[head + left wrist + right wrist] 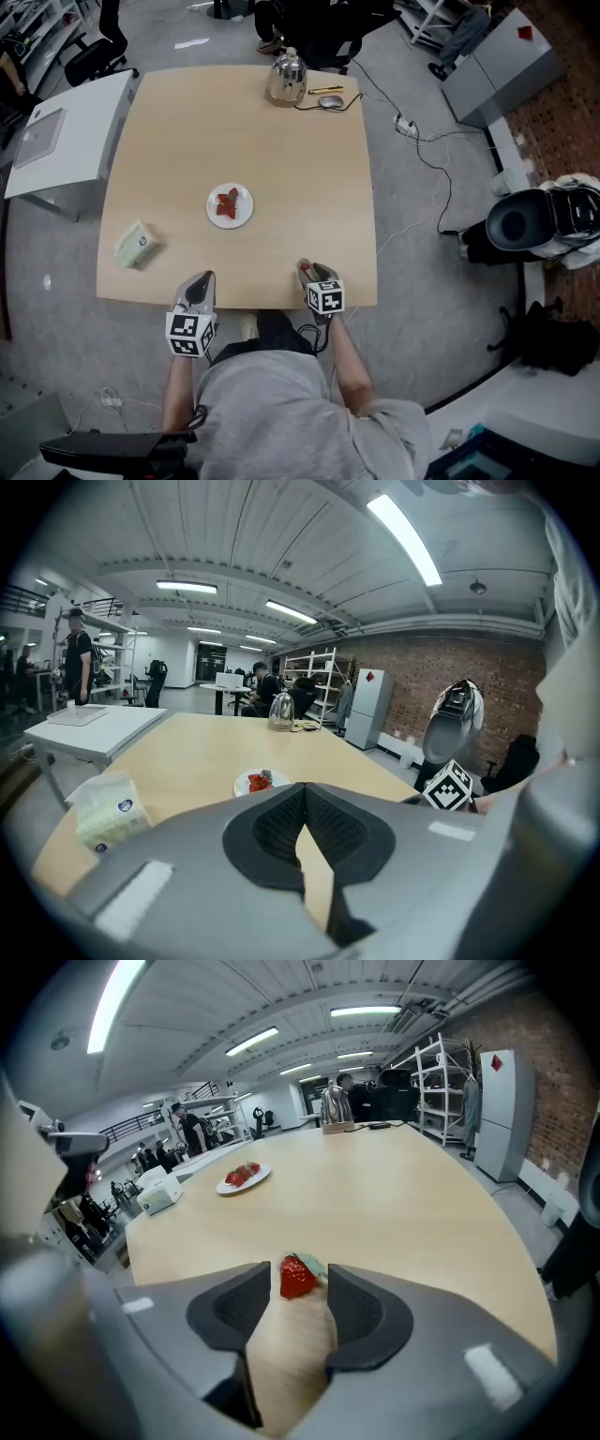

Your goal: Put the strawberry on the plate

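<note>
Looking down over the counter [300, 187], we are starting at its left edge, where a soft tissue pack [138, 246] is lying near the near-left corner, well apart from everything else. Just to its right, at the near edge, we are holding the left gripper [302, 787] with its jaws pressed together at the tips and nothing between them. It is hanging over the counter's near edge and pointing across the counter toward the plate.

Moving right, we are finding the white plate [230, 206] sitting around the middle of the counter, a little toward the left edge. Red fruit pieces [228, 203] are already lying on it. At the far edge, a shiny metal kettle [287, 78] is standing upright, and a computer mouse [330, 101] is resting just beside it on the right.

Further right along the near edge, we are holding the right gripper [299, 1267] tilted down at the counter, with its jaws spread wide. The strawberry [296, 1281] is lying on the counter right at the jaw tips, in the gap between them, with its green leaves pointing toward the right jaw. The pads are not pressing on it. It is sitting close to the near edge, well apart from the plate, so it is not yet on the plate.
</note>
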